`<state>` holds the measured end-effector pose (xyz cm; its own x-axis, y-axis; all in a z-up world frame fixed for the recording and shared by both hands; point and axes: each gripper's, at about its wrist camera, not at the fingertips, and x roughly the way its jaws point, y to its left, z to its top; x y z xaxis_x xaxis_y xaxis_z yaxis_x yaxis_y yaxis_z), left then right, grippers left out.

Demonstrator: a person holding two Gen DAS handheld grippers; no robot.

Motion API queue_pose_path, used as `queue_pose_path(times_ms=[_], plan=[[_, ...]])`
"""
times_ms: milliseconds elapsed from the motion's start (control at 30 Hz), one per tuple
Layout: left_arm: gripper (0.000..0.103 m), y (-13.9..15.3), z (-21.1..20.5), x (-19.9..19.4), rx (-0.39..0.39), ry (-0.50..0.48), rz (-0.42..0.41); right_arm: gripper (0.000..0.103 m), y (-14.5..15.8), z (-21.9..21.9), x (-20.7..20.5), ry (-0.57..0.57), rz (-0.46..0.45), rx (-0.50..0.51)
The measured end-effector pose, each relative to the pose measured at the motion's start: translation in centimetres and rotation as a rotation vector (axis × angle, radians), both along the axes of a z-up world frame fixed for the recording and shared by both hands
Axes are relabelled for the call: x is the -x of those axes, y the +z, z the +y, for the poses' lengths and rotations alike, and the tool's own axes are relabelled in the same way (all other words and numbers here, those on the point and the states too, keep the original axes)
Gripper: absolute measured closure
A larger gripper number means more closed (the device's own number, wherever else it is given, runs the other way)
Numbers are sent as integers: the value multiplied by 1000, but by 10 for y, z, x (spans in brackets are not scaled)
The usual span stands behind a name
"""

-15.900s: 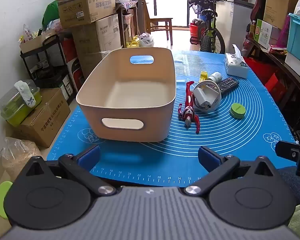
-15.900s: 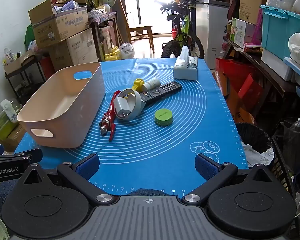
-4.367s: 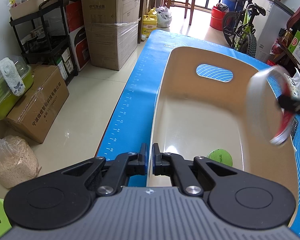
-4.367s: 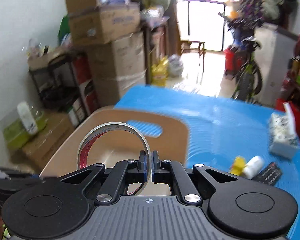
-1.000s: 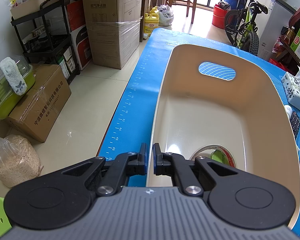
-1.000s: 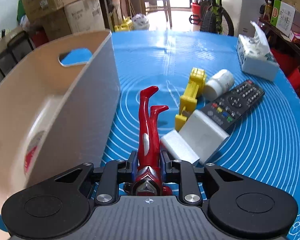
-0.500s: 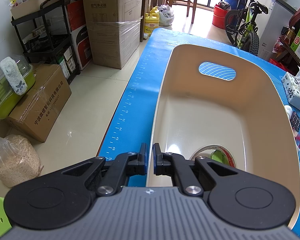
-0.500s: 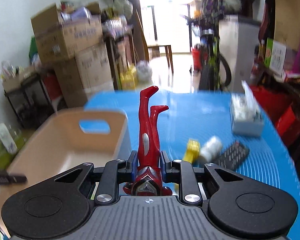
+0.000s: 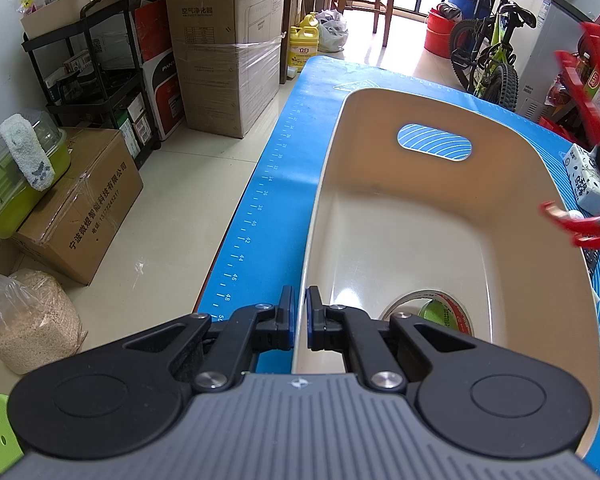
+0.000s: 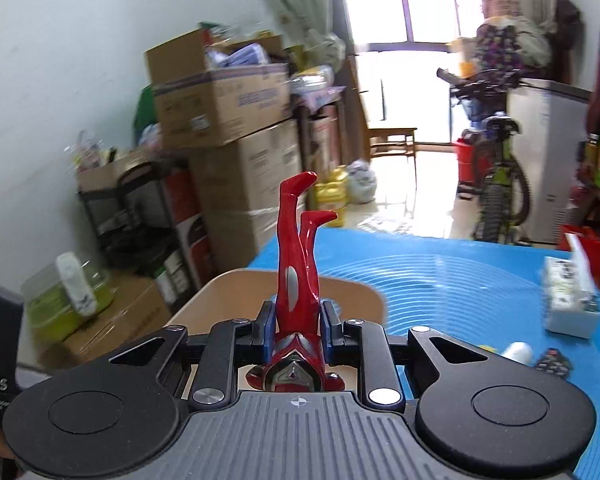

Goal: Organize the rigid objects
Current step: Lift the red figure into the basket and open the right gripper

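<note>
My left gripper point(image 9: 299, 316) is shut on the near left rim of the beige bin point(image 9: 440, 240), which stands on the blue mat point(image 9: 284, 168). A tape roll point(image 9: 428, 310) and a green disc point(image 9: 434, 312) lie in the bin's near end. My right gripper point(image 10: 294, 330) is shut on a red and silver toy figure point(image 10: 296, 264), legs pointing away, held in the air over the bin point(image 10: 236, 300). The figure also shows at the right edge of the left wrist view point(image 9: 592, 132), above the bin's right rim.
A tissue box point(image 10: 568, 300), a white bottle point(image 10: 518, 350) and a remote point(image 10: 552, 362) lie on the mat to the right. Cardboard boxes point(image 9: 220, 48), a black shelf cart point(image 9: 96, 72) and a bicycle point(image 9: 492, 48) stand around the table.
My right gripper has lifted the toy figure off the mat and carried it left, up over the bin. My left gripper has kept its hold on the bin rim.
</note>
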<state>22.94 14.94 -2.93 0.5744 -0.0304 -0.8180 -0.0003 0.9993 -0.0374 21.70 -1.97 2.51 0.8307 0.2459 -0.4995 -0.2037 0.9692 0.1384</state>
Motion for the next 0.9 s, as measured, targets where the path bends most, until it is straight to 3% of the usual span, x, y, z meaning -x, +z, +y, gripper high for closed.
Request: queue_pose_path(times_ms=[267,667,900], plan=[[95,0,0,0,-1,0,0,71,-28,41,-13,86,87,7],[95,0,0,0,-1,0,0,72,-81,67,-32,140,312,87],[95,2,1,0,-12,0,1,71,-96,76,-43,186,457,141]])
